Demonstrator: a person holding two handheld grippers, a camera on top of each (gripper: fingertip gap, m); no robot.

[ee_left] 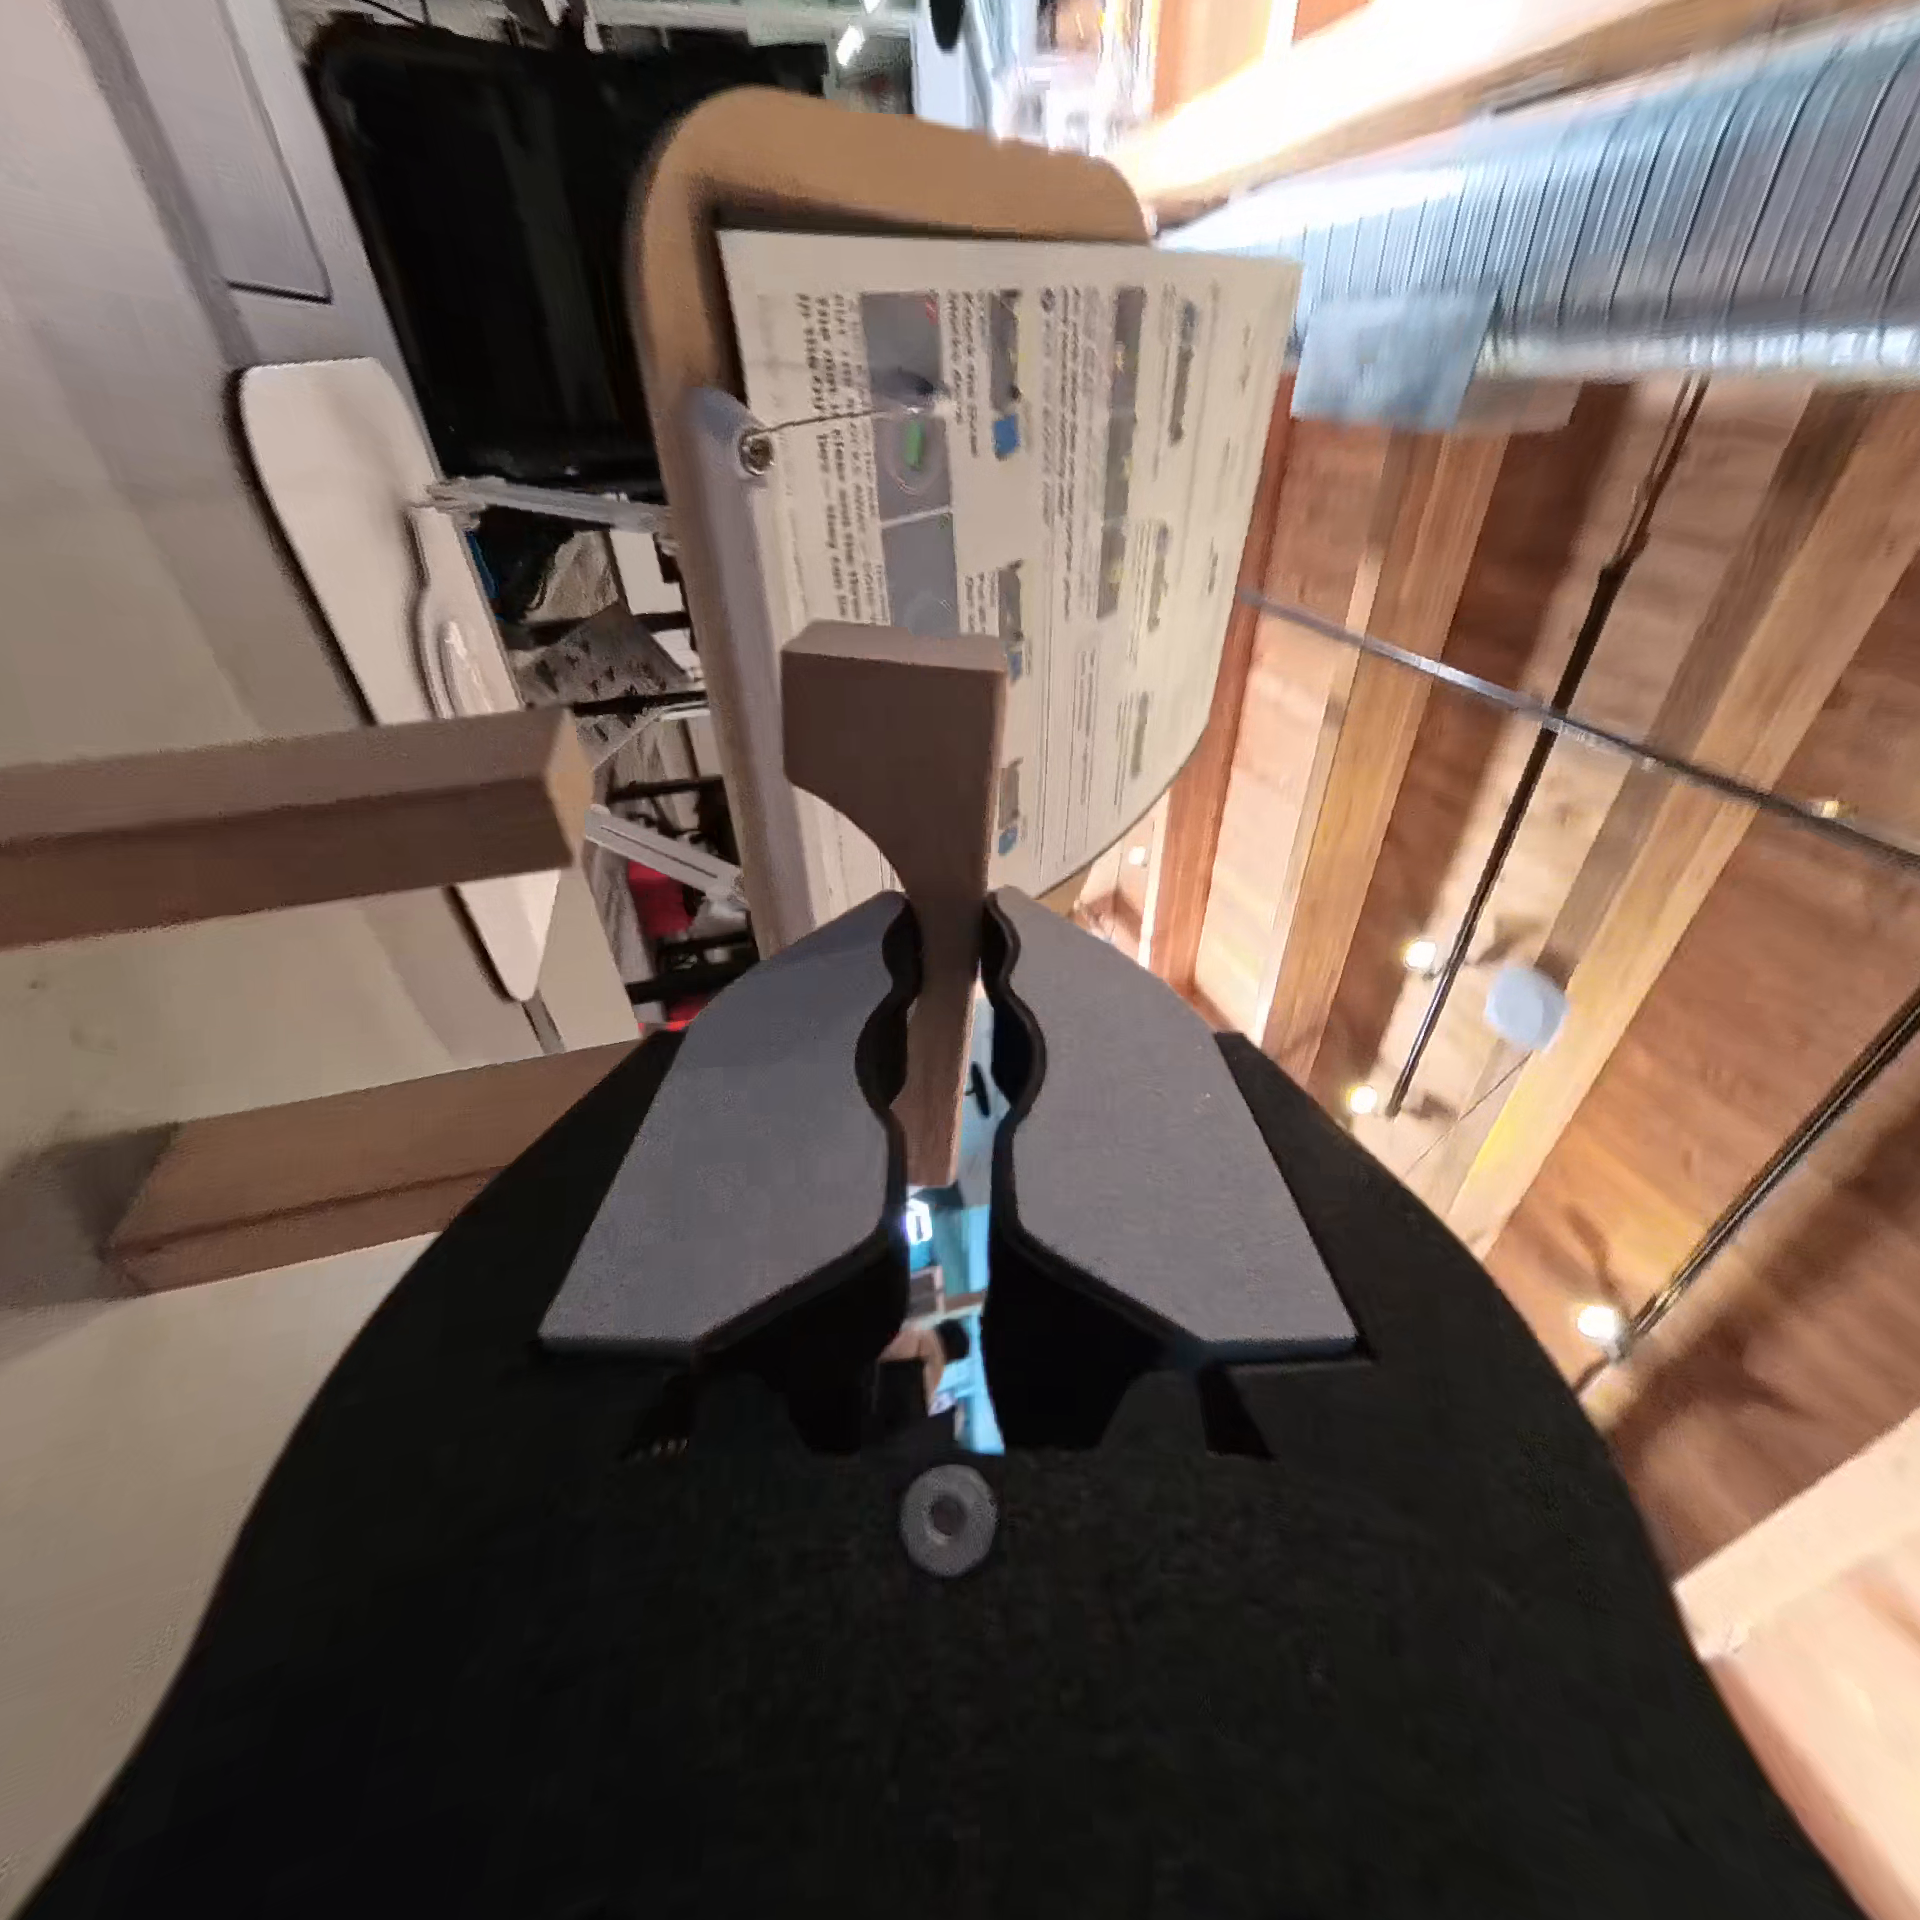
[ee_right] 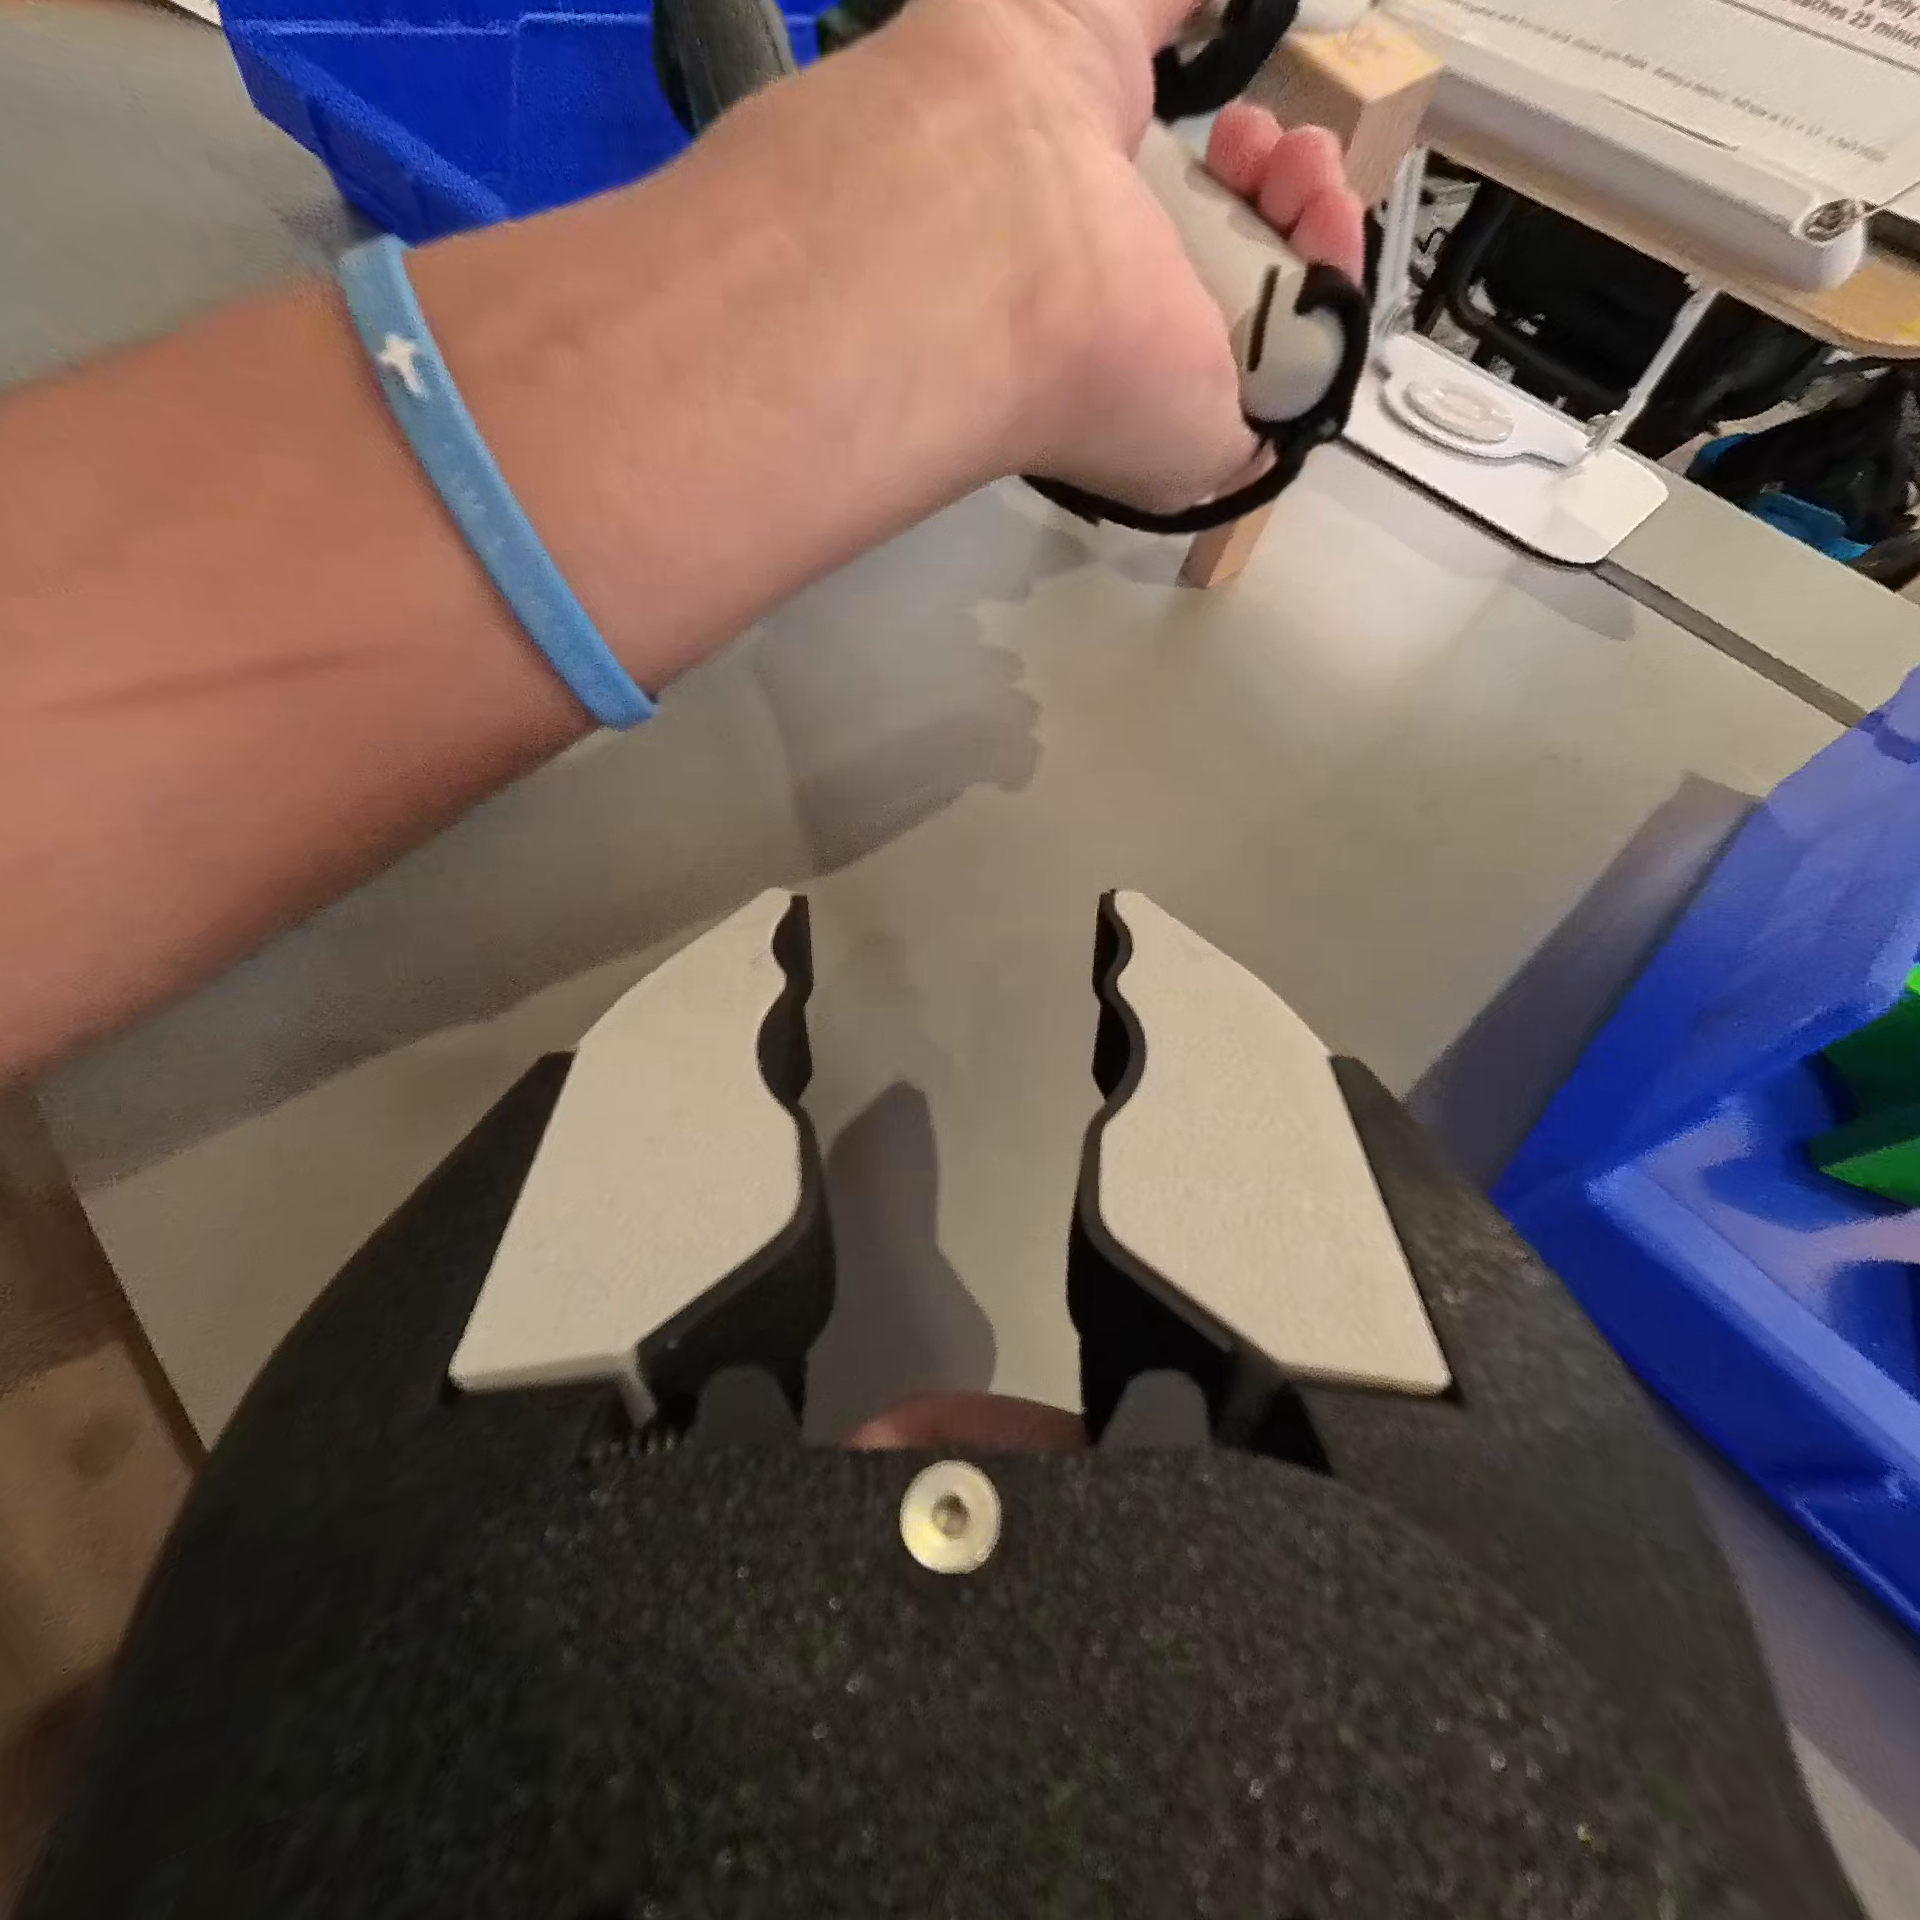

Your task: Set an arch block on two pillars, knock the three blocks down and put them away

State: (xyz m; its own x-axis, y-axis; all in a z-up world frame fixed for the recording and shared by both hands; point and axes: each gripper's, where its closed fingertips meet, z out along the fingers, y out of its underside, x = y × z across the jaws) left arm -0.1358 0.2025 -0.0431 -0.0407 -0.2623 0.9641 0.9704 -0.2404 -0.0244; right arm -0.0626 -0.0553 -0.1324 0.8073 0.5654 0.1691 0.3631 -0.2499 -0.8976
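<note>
The left wrist view is turned sideways, with the grey table [ee_left: 125,582] along its left side. My left gripper [ee_left: 951,914] is shut on a brown wooden arch block [ee_left: 904,769], gripping its thin middle in the air. Two pale wooden pillars [ee_left: 281,821] [ee_left: 343,1164] stand on the table just left of the arch, apart from it. My right gripper [ee_right: 951,914] is open and empty, low over the table [ee_right: 1299,779]. In the right wrist view a hand [ee_right: 935,260] holds the left gripper's handle and hides most of a pillar [ee_right: 1231,545].
A blue bin [ee_right: 1766,1195] with green blocks [ee_right: 1870,1122] sits at the right table edge. Another blue bin [ee_right: 468,94] is at the back left. A clipboard stand with a printed sheet [ee_left: 1039,520] rises behind the pillars; its white base [ee_right: 1507,436] rests on the table.
</note>
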